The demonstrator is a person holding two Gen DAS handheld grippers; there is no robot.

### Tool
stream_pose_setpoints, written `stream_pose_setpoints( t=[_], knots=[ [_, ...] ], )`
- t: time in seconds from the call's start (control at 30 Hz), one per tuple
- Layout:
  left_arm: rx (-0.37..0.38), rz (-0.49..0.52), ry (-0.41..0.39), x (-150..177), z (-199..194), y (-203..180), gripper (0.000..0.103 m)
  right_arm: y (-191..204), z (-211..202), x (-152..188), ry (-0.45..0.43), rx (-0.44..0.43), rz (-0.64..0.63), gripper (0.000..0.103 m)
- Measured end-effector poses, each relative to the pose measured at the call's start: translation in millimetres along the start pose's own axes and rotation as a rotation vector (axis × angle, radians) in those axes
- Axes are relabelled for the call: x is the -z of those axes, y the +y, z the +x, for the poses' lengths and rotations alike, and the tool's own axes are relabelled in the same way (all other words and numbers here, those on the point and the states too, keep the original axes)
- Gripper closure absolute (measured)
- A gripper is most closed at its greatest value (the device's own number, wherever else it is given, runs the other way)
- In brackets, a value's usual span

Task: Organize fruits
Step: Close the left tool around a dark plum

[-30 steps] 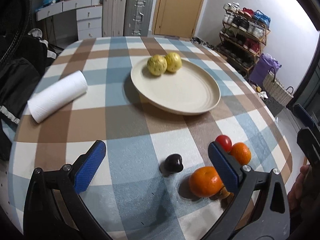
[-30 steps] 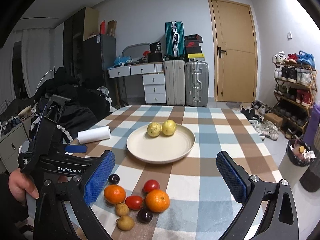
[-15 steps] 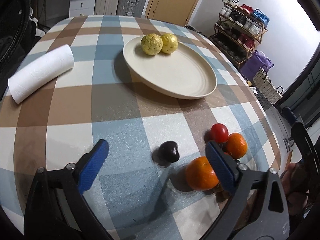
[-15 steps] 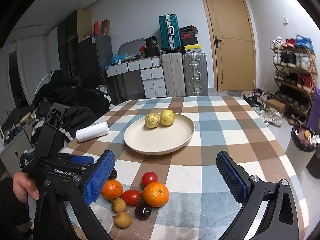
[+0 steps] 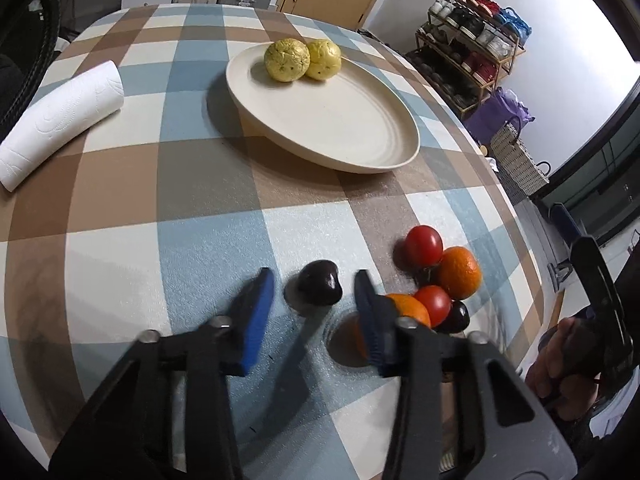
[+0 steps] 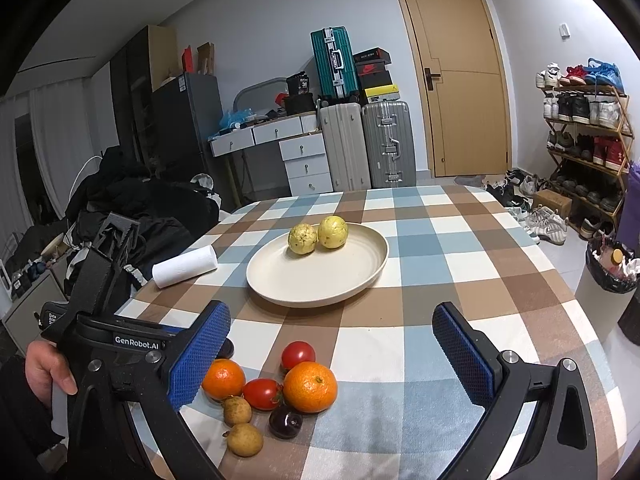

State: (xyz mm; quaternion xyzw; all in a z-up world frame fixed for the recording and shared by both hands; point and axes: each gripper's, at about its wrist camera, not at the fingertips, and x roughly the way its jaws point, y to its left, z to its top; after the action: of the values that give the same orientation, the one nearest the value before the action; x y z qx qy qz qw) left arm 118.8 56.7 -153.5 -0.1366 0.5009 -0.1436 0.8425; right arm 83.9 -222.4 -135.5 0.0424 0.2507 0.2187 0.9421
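My left gripper (image 5: 312, 274) points down at the checked table, and its jaws are closing. A dark plum (image 5: 320, 286) lies between its blue pads (image 5: 260, 304) with a small gap on each side. Just to the right sits a cluster of two oranges (image 5: 458, 272), two tomatoes (image 5: 424, 246) and another dark plum (image 5: 456, 316). My right gripper (image 6: 331, 310) hovers open and empty above that cluster (image 6: 310, 386), where two small brown fruits (image 6: 237, 410) also lie. The cream plate (image 6: 320, 292) holds two yellow fruits (image 6: 302, 239).
A paper towel roll (image 5: 60, 120) lies left of the plate. The table's rounded edge runs close on the right of the fruit cluster. A hand (image 5: 560, 360) holds the right gripper's handle there. Suitcases, drawers, a shoe rack and a bin stand beyond the table.
The left gripper's jaws have come from wide apart to close on either side of the dark plum, and it has tipped further down toward the table. The right gripper has stayed put.
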Motion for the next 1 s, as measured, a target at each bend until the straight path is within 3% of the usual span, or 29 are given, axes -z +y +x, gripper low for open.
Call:
stream_pose_setpoints(
  t=[0.1,0.57,1.0],
  knots=[
    [0.017,-0.001,0.007,1.2,1.3,0.5,0.081,0.1,-0.3,0.6,0.000,0.002,-0.001,0.000],
    [0.033,-0.006,-0.033,-0.4,-11.0,5.4,0.082,-4.9,0.8,3.0,0.028,-0.014,0.021,0.000],
    [0.080,-0.006,-0.093,0.2,-38.2,8.0,0.082,-7.3,8.7,20.7,0.163,-0.057,0.067,0.000]
  ],
)
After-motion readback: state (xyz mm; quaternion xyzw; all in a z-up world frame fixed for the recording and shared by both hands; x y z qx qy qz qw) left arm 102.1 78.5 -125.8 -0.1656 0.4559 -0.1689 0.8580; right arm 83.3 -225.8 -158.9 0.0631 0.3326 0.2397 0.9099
